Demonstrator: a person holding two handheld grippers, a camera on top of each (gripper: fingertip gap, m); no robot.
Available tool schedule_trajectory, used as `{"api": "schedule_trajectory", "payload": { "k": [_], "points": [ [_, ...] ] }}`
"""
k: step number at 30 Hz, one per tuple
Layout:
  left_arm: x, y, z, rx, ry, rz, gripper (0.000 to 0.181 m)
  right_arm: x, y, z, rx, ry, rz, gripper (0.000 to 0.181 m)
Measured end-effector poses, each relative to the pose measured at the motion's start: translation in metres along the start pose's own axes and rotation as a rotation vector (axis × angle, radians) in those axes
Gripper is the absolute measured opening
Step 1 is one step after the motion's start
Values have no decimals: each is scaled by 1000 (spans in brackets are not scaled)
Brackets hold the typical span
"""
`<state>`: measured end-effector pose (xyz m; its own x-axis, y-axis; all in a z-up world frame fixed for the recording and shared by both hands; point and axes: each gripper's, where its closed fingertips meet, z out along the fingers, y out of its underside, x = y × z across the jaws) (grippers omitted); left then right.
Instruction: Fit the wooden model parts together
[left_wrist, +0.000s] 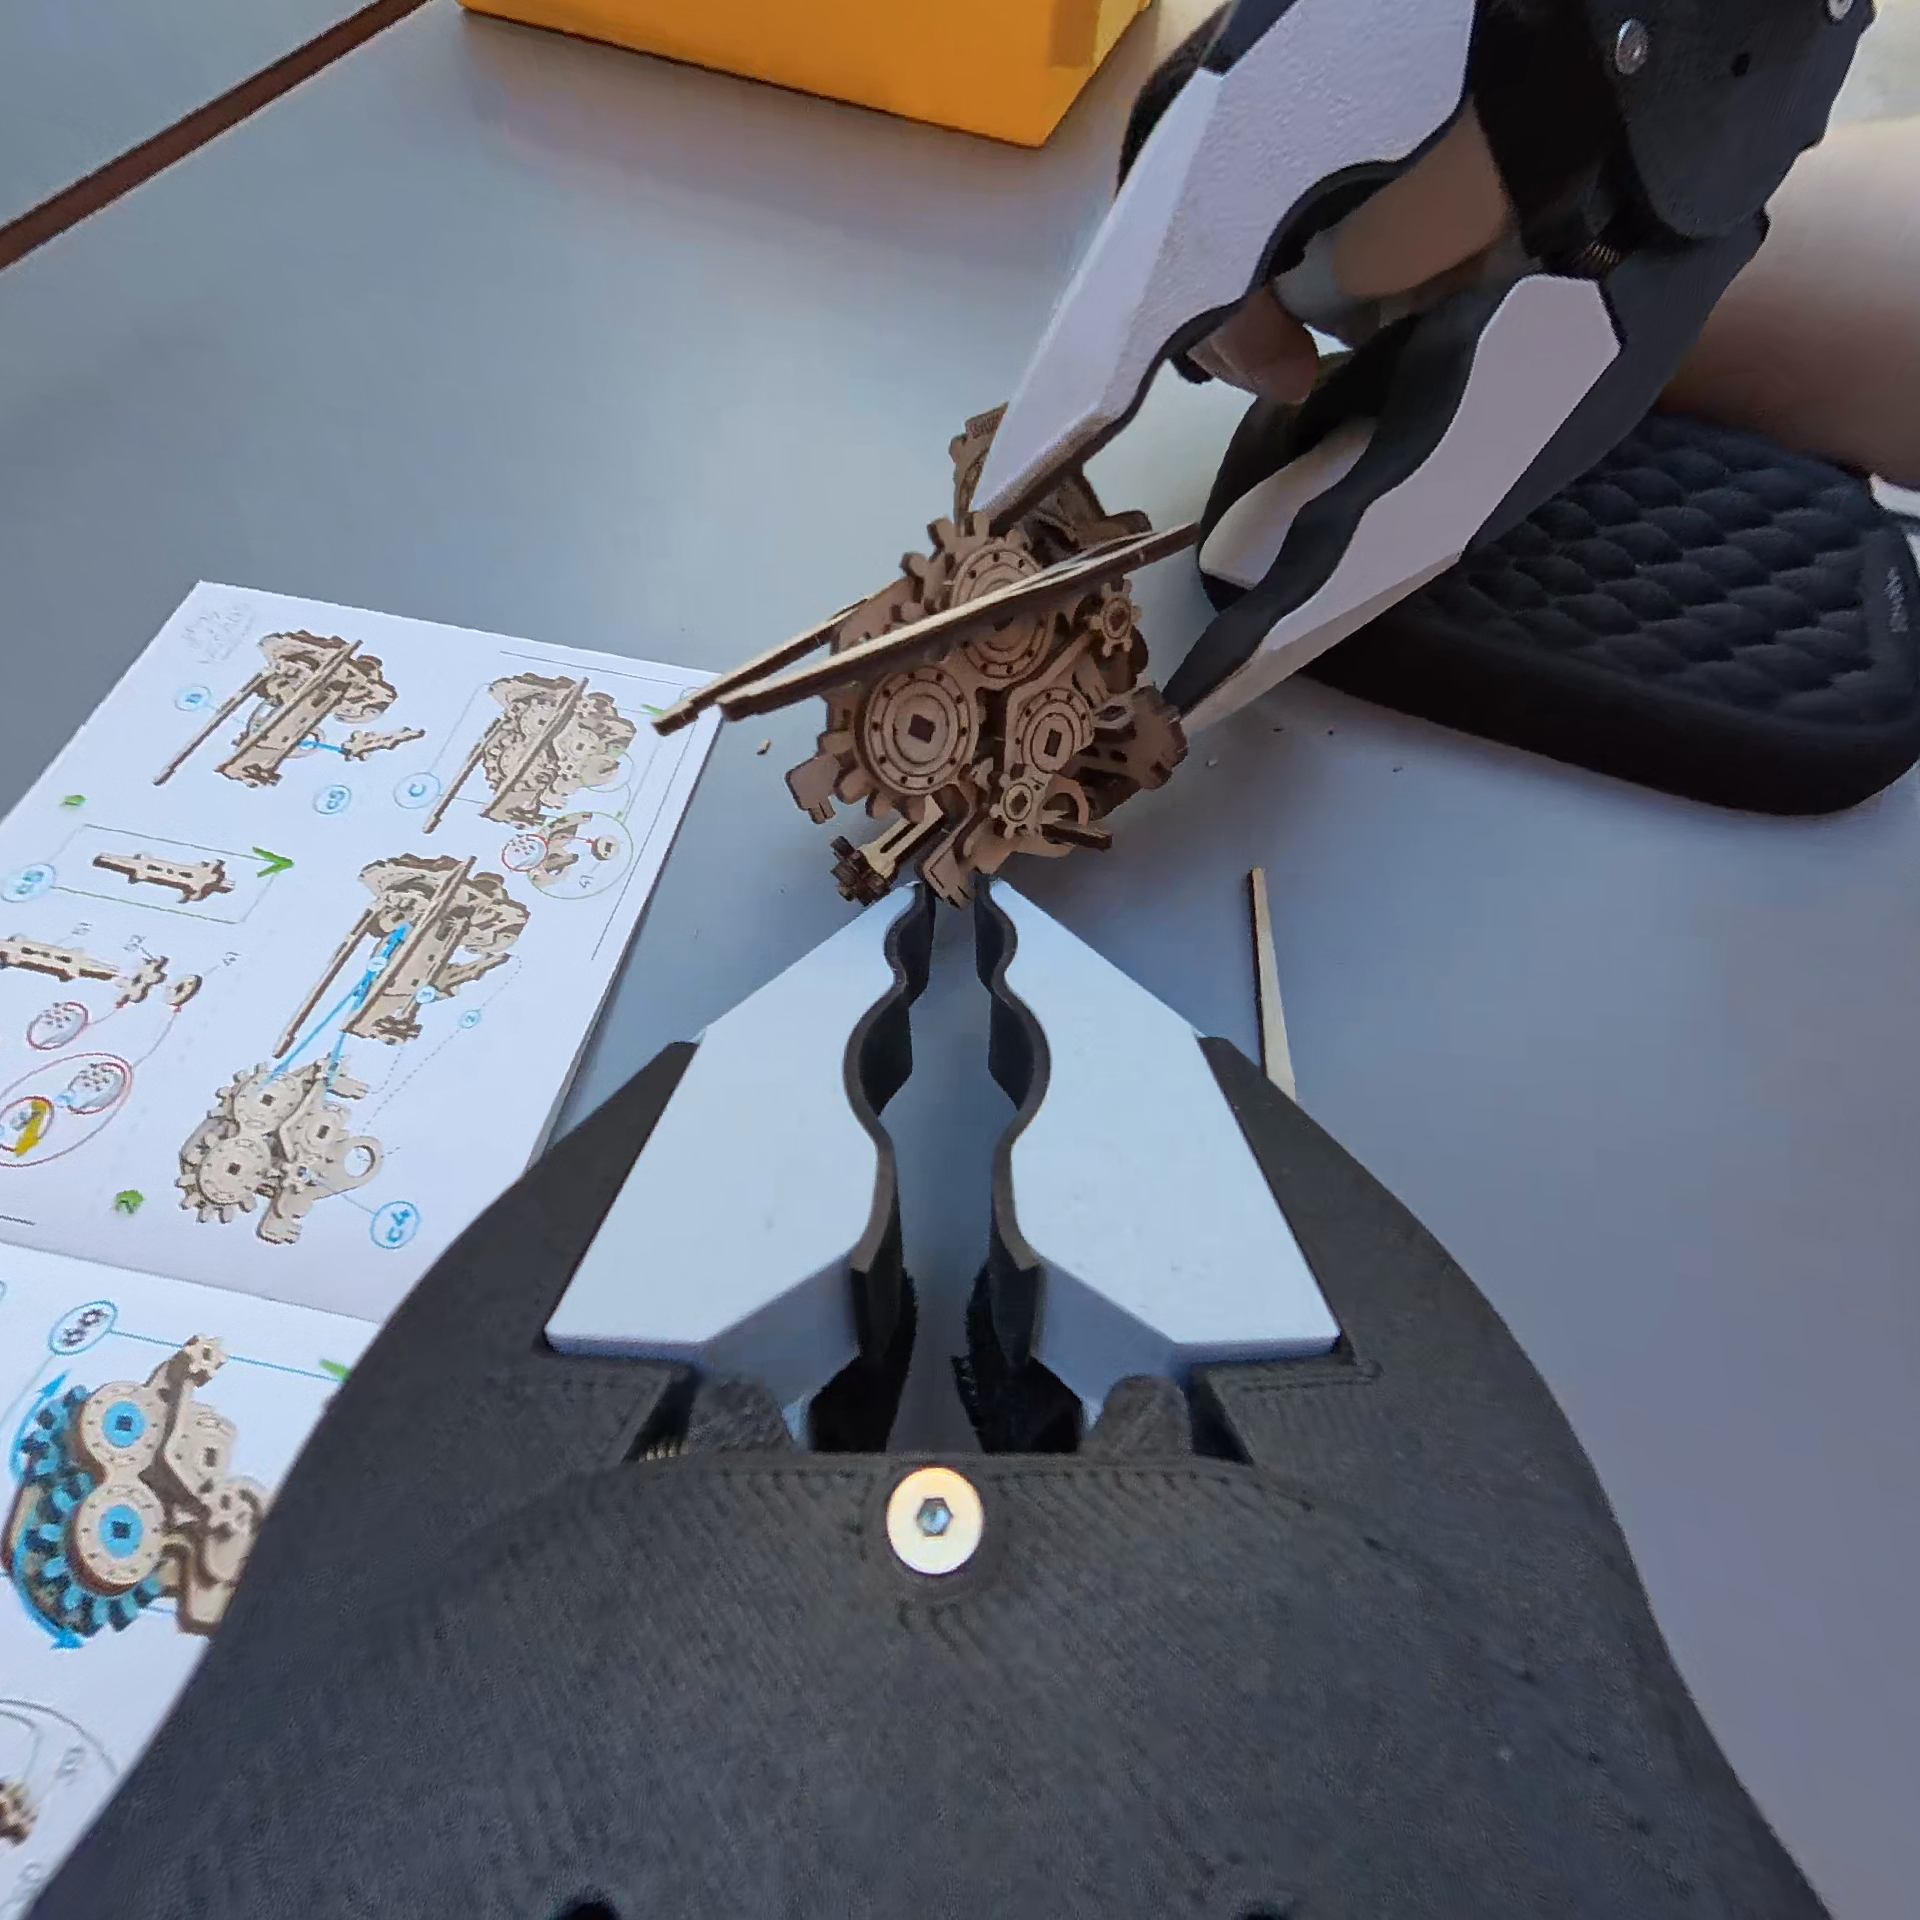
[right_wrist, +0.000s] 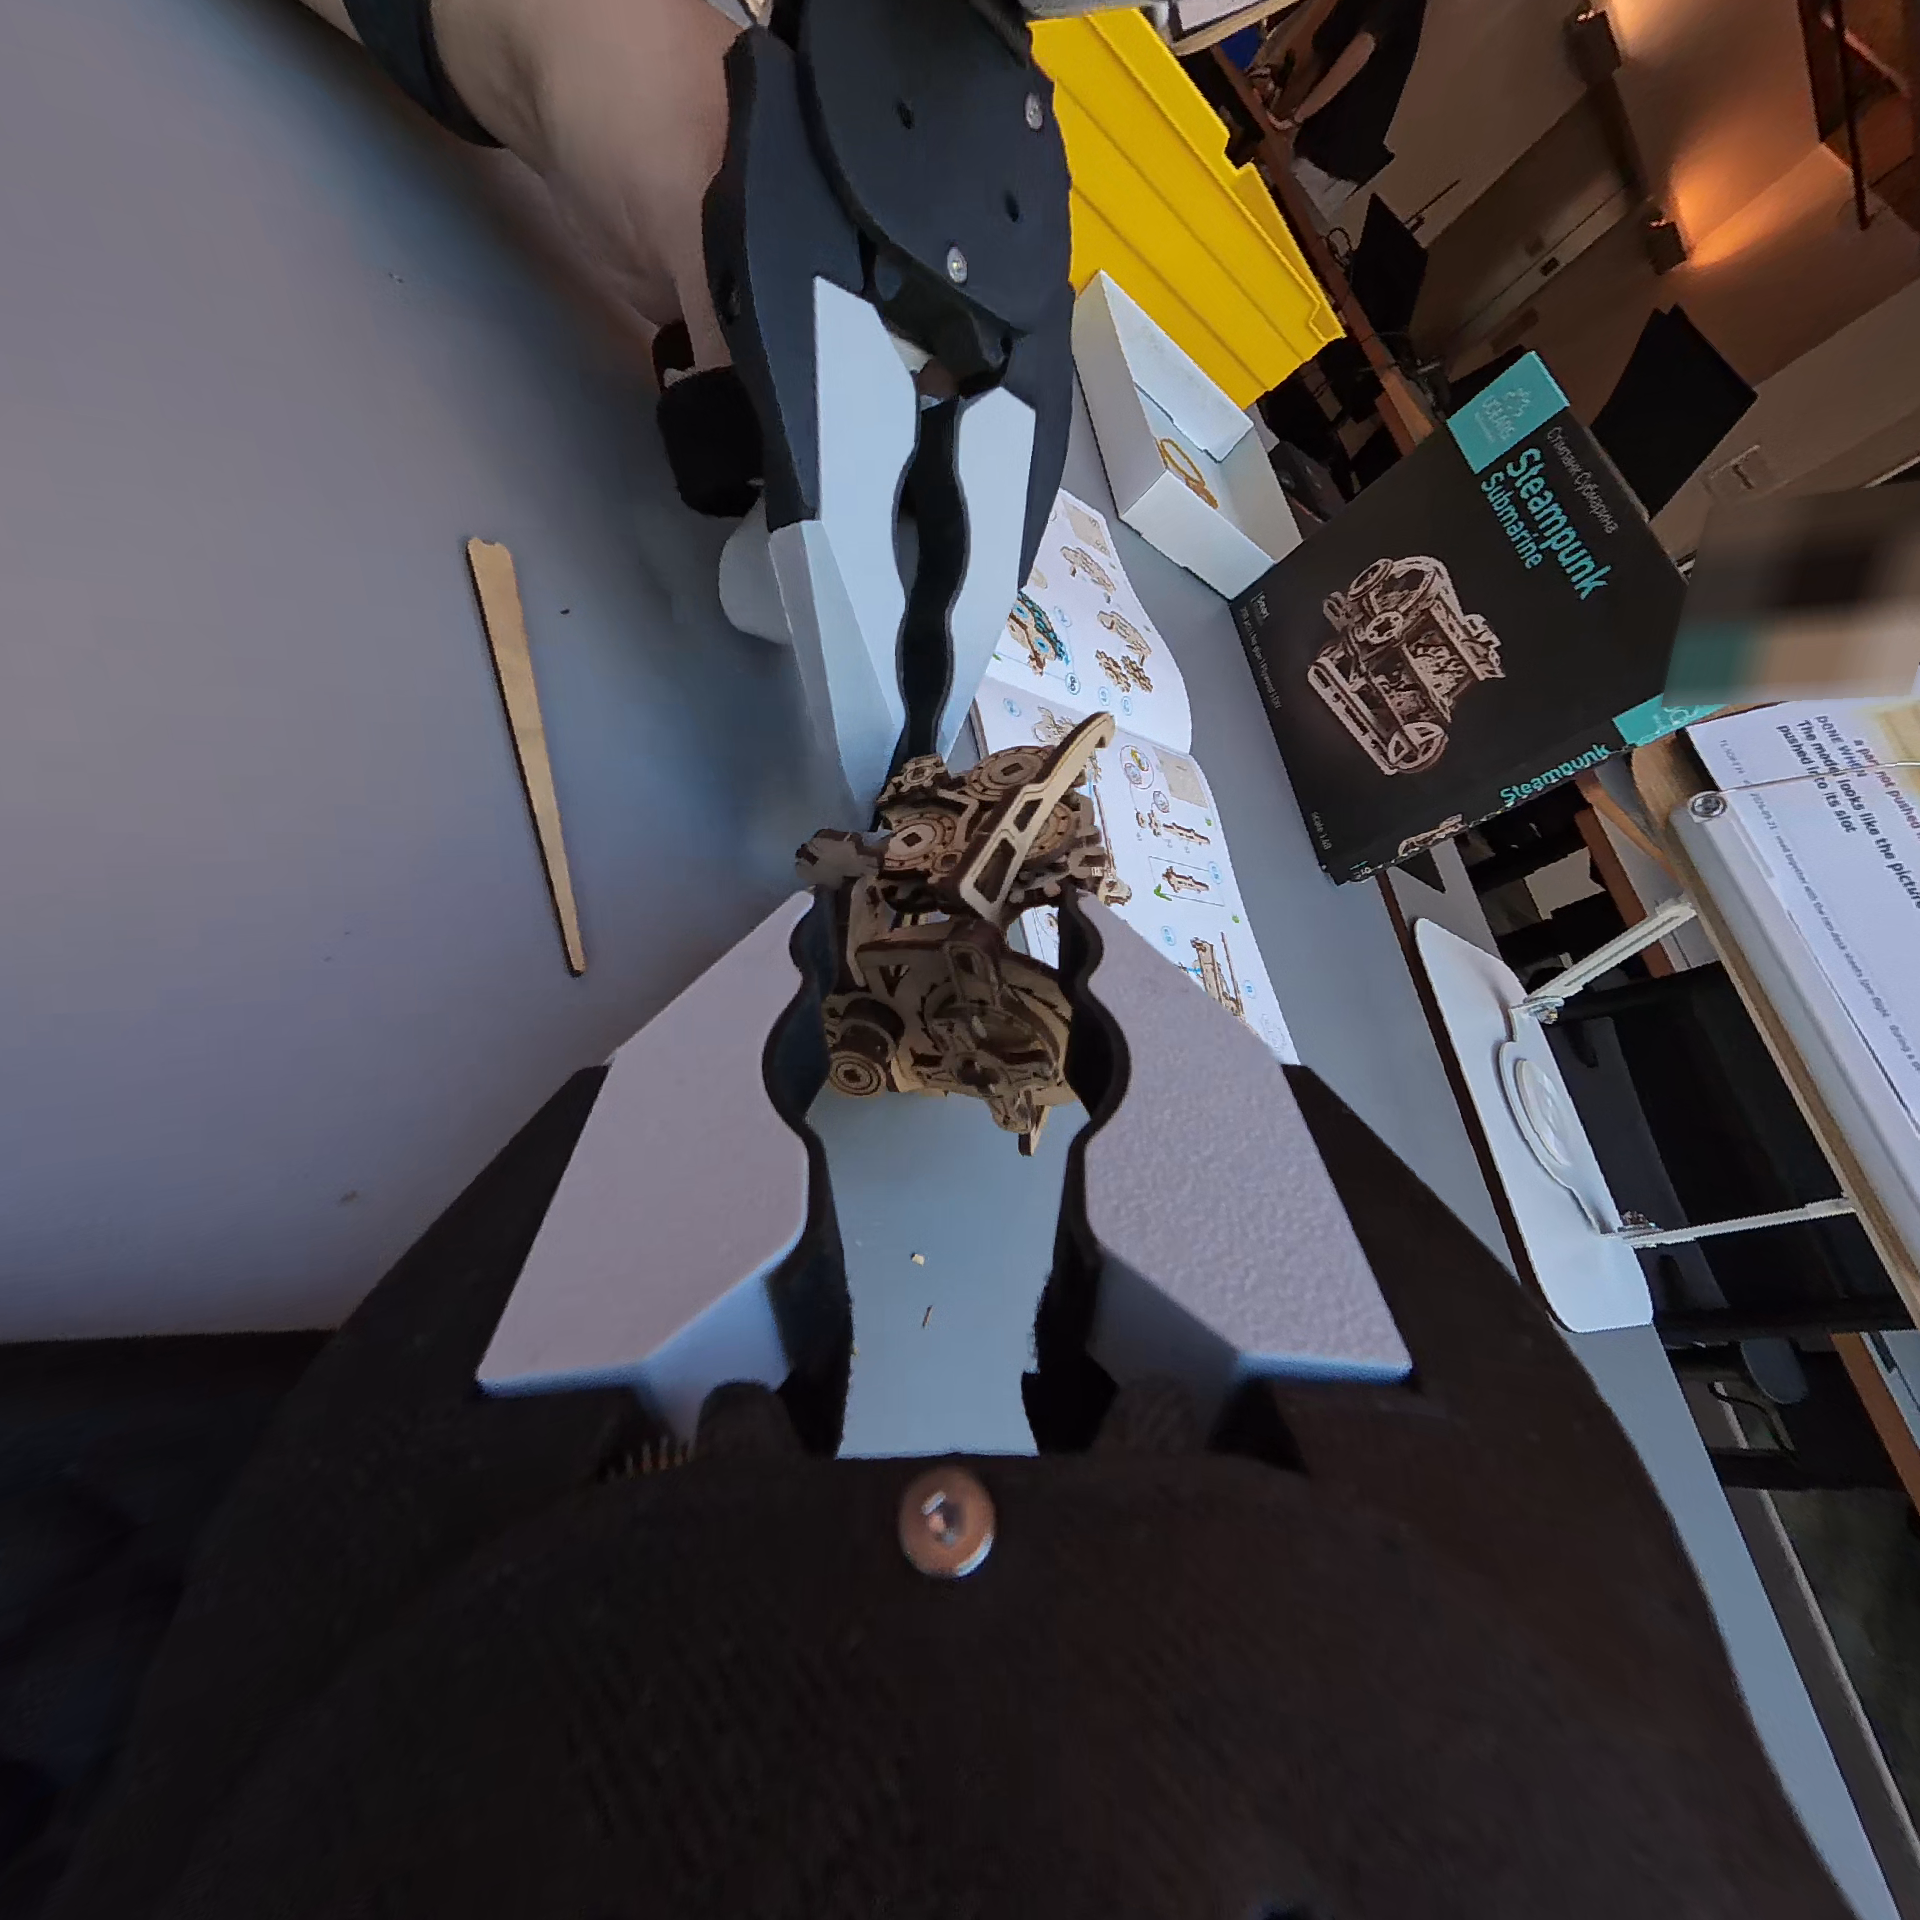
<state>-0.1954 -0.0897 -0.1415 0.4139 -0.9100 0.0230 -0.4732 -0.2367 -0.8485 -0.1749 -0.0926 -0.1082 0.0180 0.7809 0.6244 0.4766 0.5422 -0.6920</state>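
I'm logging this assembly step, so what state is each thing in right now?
wooden model: part-built, held off the table.
right gripper: shut on the wooden model.
left gripper: nearly closed, tips pinching the model's lower edge.
instruction booklet: open, flat on the table.
wooden stick: lying loose on the table.
kit box: standing tilted.

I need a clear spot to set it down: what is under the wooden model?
Under the wooden model lies bare grey table with a few wood crumbs; the instruction sheet sits beside it. The left gripper hides the spot beneath its lowest edge.
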Motion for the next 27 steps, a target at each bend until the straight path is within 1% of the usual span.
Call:
{"api": "schedule_trajectory", "payload": {
  "k": [1, 2, 4, 7, 13, 15, 19, 23, 27],
  "points": [
    [1, 0, 0, -2, 15, -33, 6, 0, 0, 0, 1, 2, -3, 41],
    [1, 1, 0, -8, 33, -61, 7, 0, 0, 0, 1, 2, -6, 41],
    [4, 2, 0, -13, 76, -114, 27, -1, 0, 0, -2, 5, -12, 41],
    [13, 2, 0, -16, 182, -209, 36, -1, -1, 0, -2, 5, -14, 41],
    [8, -7, -3, 41, 268, -335, 33, -1, -1, 0, 7, 4, -8, 41],
    [8, -9, -1, 42, 288, -353, 32, -2, -1, 0, 13, 0, -6, 41],
    [10, -17, 0, 76, 341, -350, 23, -2, -1, 0, 22, -5, -3, 41],
    [10, -19, 2, 67, 370, -343, 23, -1, 0, -1, 26, -5, 0, 41],
    [12, -21, 3, 65, 435, -421, 19, 1, 1, -2, 39, -11, 26, 41]
  ]
}}
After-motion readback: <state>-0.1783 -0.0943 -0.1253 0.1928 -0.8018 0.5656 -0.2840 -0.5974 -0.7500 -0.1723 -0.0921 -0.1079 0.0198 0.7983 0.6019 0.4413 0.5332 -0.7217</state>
